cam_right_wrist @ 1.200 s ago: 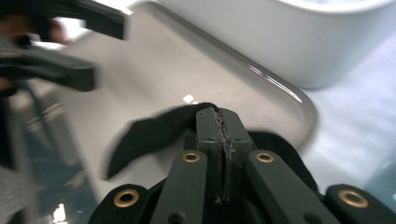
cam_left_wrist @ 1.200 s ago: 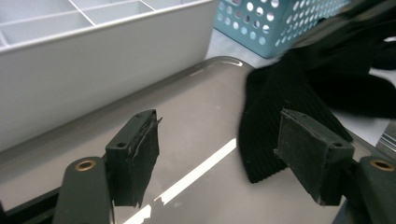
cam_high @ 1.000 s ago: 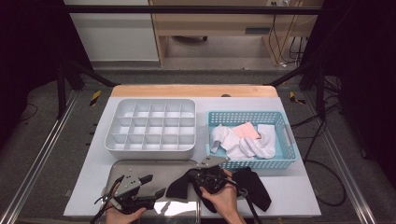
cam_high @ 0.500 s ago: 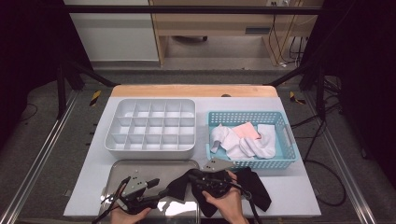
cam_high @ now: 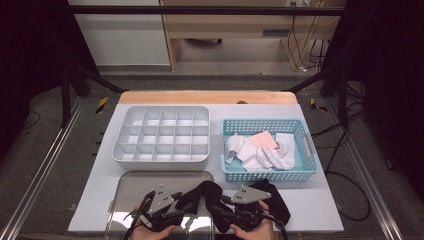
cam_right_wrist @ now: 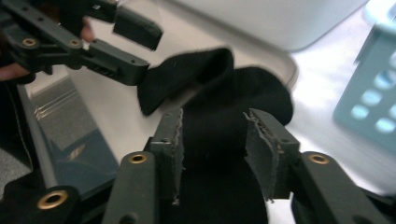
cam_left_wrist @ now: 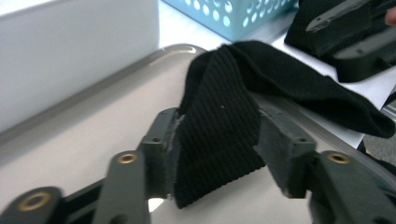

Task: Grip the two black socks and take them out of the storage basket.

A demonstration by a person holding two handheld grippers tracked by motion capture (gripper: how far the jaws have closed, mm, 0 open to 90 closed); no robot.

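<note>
Black ribbed sock point(cam_left_wrist: 219, 126) lay over the metal tray point(cam_high: 131, 186) at the lower centre, pinched by the left gripper point(cam_left_wrist: 217, 135). The right gripper point(cam_right_wrist: 212, 140), its fingers just opening, straddled it loosely. White socks point(cam_high: 260, 155) and a pink cloth point(cam_high: 264, 140) filled the blue basket point(cam_high: 306, 165); the divided white organizer point(cam_high: 161, 139) held nothing.

Table point(cam_high: 320, 212) layout, seen from the person's side. Divided organizer point(cam_high: 162, 135) sits left of centre, toward the far edge. Basket point(cam_high: 270, 150) stands just beside it on the right, holding a heap of cloths point(cam_high: 260, 152). Metal tray point(cam_high: 127, 200) lies at the near edge, in front of the organizer. A sock point(cam_high: 207, 197) drapes from the tray's right part across onto the table before the basket. Left gripper point(cam_high: 172, 212) over the tray; right gripper point(cam_high: 225, 210) just right of it, at the tray's right rim.
</note>
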